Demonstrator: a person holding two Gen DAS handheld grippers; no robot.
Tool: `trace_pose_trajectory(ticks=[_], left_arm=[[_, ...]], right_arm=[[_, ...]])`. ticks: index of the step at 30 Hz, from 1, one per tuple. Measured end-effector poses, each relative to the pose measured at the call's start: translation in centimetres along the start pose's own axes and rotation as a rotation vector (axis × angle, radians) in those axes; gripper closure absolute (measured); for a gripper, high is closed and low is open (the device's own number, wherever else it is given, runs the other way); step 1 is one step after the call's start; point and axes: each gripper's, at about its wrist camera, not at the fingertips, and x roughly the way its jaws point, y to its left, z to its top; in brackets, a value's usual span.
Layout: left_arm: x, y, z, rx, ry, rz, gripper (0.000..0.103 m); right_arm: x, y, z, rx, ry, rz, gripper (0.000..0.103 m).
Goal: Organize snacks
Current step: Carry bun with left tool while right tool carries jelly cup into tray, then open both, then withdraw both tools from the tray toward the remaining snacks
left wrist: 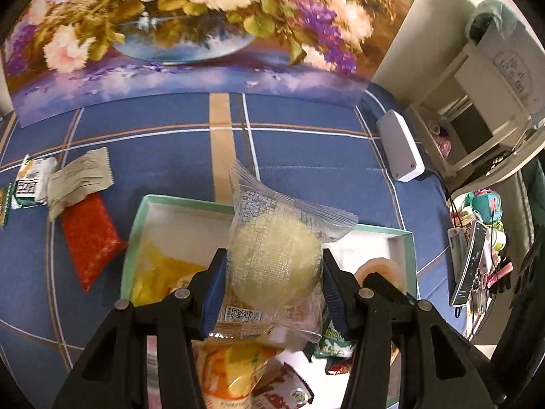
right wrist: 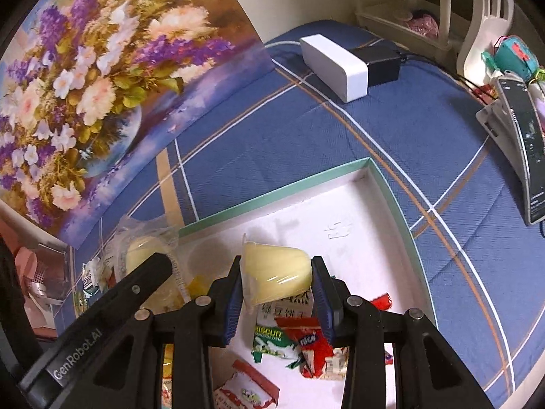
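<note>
Both fingers closed on snacks, left gripper [left wrist: 272,293] pinching only the thin wrapper of a round cake [left wrist: 276,259], right gripper [right wrist: 277,293] squeezing a smooth jelly cup [right wrist: 276,269]: risk of slipping beside the box [right wrist: 391,191].

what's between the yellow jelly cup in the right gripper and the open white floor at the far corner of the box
Nothing visible. The right gripper holds the jelly cup over the box, and the white floor beyond it is bare. The loose snack packets lie nearer the camera, under and behind the cup.

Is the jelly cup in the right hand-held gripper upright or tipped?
Tipped: the jelly cup lies sideways between the right hand-held gripper pads, rim facing left.
</note>
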Motion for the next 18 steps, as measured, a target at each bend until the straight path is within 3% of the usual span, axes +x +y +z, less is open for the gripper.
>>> trace_pose_trajectory(ticks=[10, 14, 18], left_arm=[[1.7, -0.2, 0.9, -0.022, 0.019, -0.015, 0.048], [1.2, -0.2, 0.7, -0.03, 0.011, -0.027, 0.041], [0.3, -0.1, 0.5, -0.032, -0.007, -0.027, 0.041]], right_arm=[[1.5, -0.3, 0.2, 0.006, 0.028, -0.013, 0.062], [1.1, -0.3, 0.3, 0.005, 0.016, -0.013, 0.062], [0.6, -0.1, 0.3, -0.004, 0.011, -0.012, 0.062]])
